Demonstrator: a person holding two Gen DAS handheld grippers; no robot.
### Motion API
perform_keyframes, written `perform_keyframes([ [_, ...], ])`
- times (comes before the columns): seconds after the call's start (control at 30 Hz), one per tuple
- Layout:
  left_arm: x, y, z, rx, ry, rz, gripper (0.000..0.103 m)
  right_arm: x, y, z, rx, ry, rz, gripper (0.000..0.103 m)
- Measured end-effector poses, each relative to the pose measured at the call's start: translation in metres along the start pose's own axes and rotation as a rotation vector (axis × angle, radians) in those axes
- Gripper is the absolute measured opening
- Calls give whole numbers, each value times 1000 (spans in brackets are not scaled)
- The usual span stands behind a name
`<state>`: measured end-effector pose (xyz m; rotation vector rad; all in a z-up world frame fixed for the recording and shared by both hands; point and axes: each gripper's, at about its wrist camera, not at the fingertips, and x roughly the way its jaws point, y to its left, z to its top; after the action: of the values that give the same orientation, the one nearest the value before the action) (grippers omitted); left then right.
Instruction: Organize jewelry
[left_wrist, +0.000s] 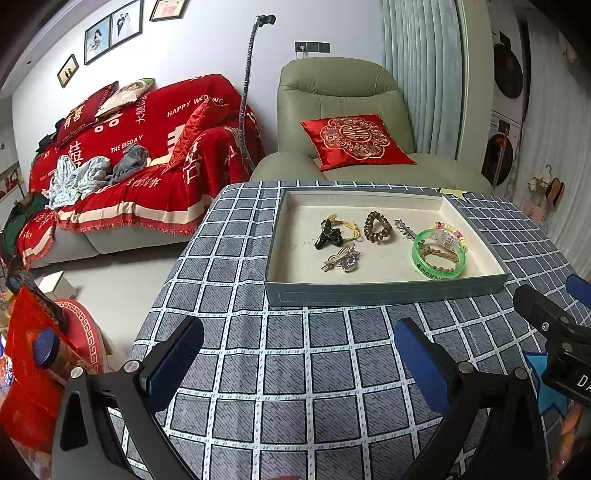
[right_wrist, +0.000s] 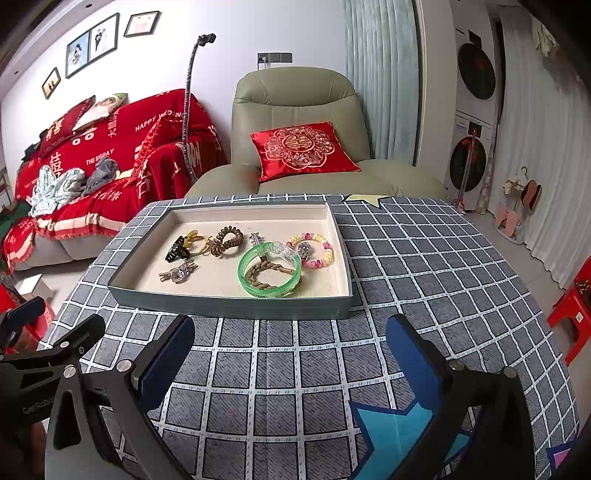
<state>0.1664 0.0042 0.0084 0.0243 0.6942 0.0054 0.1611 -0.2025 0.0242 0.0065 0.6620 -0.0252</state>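
Both grippers, left (left_wrist: 299, 363) and right (right_wrist: 291, 360), are held spread and empty over the checked tablecloth (right_wrist: 424, 258). Jewelry is gathered inside the grey tray (right_wrist: 229, 306) ahead.

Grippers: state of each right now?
Left gripper: open, holding nothing, above the tablecloth.
Right gripper: open, holding nothing, short of the tray.

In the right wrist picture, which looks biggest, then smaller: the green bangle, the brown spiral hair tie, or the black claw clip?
1. Translucent green plastic bangle, clearly largest.
2. Brown spiral hair tie.
3. Glossy black claw clip.
The last two look close, so that order is unsure. All lie in the grey tray.
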Motion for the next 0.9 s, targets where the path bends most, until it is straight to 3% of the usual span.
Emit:
perform_keyframes([
  [0.9, -1, 0, 0, 1, 2, -5, 103, -1, 1, 1, 0, -1, 1, 103],
])
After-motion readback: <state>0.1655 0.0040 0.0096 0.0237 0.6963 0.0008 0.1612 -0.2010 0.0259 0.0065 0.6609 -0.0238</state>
